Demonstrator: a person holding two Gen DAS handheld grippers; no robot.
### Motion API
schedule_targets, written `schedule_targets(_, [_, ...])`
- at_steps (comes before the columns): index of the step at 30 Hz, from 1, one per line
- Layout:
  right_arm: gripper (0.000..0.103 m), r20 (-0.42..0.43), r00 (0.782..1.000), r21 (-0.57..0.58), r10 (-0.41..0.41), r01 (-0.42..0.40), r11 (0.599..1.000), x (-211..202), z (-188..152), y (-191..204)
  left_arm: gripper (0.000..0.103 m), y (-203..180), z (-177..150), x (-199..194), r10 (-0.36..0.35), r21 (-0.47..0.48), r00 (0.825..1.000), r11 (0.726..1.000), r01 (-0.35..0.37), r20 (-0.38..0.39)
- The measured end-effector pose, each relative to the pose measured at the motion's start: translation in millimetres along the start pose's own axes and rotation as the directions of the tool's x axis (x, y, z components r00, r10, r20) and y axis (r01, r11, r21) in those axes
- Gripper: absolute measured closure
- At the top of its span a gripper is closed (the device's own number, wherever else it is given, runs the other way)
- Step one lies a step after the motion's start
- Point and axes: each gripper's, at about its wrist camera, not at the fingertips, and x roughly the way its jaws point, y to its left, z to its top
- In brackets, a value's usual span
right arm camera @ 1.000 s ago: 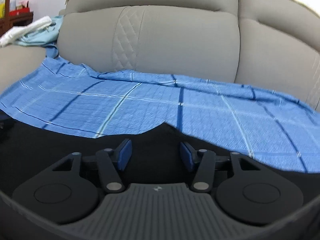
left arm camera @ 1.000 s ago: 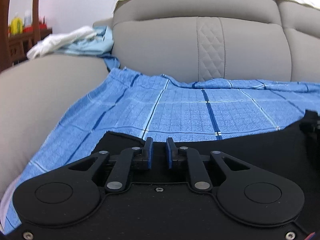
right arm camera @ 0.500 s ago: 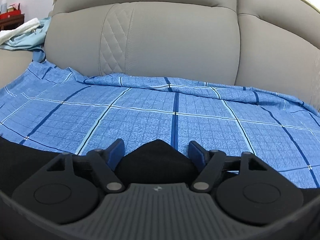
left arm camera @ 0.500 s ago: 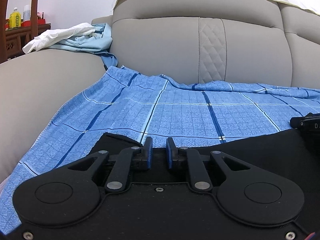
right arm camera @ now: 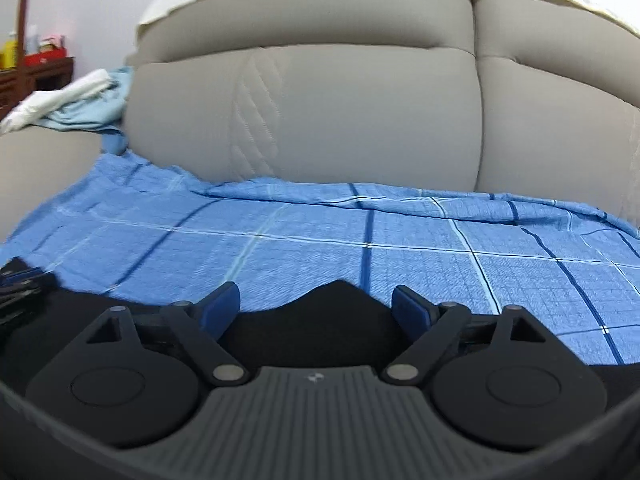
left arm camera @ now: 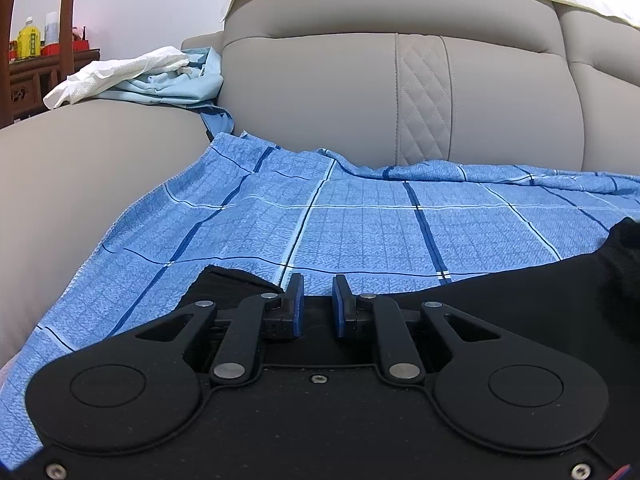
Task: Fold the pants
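Note:
Black pants (left arm camera: 520, 292) lie on a blue checked sheet (left arm camera: 360, 232) spread over a grey sofa seat. My left gripper (left arm camera: 318, 304) sits low over the pants' near left part, its blue pads a narrow gap apart with black cloth under and between them; whether it pinches the cloth is unclear. In the right wrist view my right gripper (right arm camera: 316, 308) is wide open, with a raised peak of the black pants (right arm camera: 336, 300) between its fingers, not clamped. The left gripper's tip (right arm camera: 20, 280) shows at the left edge there.
The grey sofa backrest (left arm camera: 340, 96) rises close behind the sheet. The left armrest (left arm camera: 80, 160) carries a heap of white and light blue cloth (left arm camera: 152, 76). A dark wooden shelf with bottles (left arm camera: 28, 40) stands at far left.
Both grippers have drawn back toward the front of the seat, so more blue sheet shows beyond the pants. The right gripper has opened wider, and a peak of black cloth now stands between its fingers.

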Motion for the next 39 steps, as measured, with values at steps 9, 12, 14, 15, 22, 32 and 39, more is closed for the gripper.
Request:
schedule_targets(9, [0.011, -0.054, 0.994, -0.067, -0.096, 0.092, 0.993, -42, -46, -62, 0.087, 11, -1, 0, -0.043, -0.055, 0.999, 0.998, 0.043, 0.003])
schedule_targets(12, [0.01, -0.077, 0.973, 0.05, -0.218, 0.222, 0.974, -64, -64, -135, 0.087, 10, -1, 0, -0.033, -0.041, 0.999, 0.999, 0.033, 0.002])
schedule_targets(14, [0.01, -0.096, 0.938, 0.134, -0.333, 0.344, 0.929, -83, -74, -187, 0.087, 9, -1, 1, -0.031, -0.037, 1.0, 0.999, 0.031, 0.001])
schedule_targets(15, [0.01, -0.106, 0.913, 0.159, -0.395, 0.408, 0.899, -92, -80, -211, 0.087, 8, -1, 1, -0.03, -0.036, 1.0, 0.999, 0.03, 0.001])
schedule_targets(22, [0.01, -0.255, 0.703, 0.321, -0.664, 0.709, 0.627, -154, -117, -367, 0.087, 1, -1, 2, -0.007, -0.004, 1.0, 1.0, 0.007, -0.002])
schedule_targets(32, [0.011, -0.274, 0.54, 0.287, -0.796, 0.836, 0.468, -192, -120, -428, 0.087, -1, -1, 2, 0.001, 0.007, 1.0, 1.0, -0.001, -0.002])
schedule_targets(39, [0.017, -0.223, 0.679, 0.221, -0.7, 0.734, 0.642, -146, -93, -412, 0.087, 2, 1, 4, -0.002, -0.006, 1.0, 1.0, 0.002, -0.007])
